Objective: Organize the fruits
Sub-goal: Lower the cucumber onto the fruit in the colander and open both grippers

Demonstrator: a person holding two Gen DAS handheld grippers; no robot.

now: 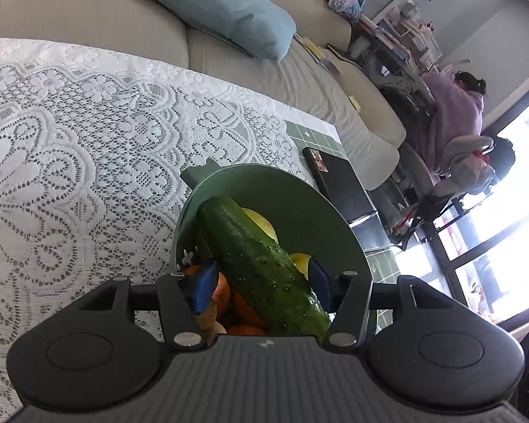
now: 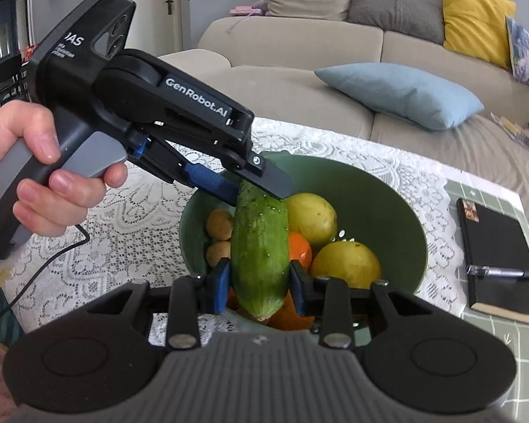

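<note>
A long green cucumber [image 1: 261, 264] [image 2: 259, 246] hangs over a green bowl [image 2: 405, 211] [image 1: 282, 190], held at both ends. My right gripper [image 2: 259, 275] is shut on its near end, a blue pad on each side. My left gripper [image 2: 261, 194] [image 1: 262, 275], held by a hand [image 2: 35, 183], comes in from the left and is shut on the far part, which crosses its jaws at a slant. In the bowl lie two yellow fruits [image 2: 347, 264], oranges [image 2: 299, 246] and small brown fruits [image 2: 220, 224], partly hidden by the cucumber.
The bowl stands on a white lace cloth [image 2: 123, 218]. A black notebook [image 2: 500, 246] with a pen [image 2: 500, 273] lies to its right on green tiles. Behind is a beige sofa with a blue cushion [image 2: 402, 88]. A cable [image 2: 35, 275] trails left. People [image 1: 455, 112] sit far off.
</note>
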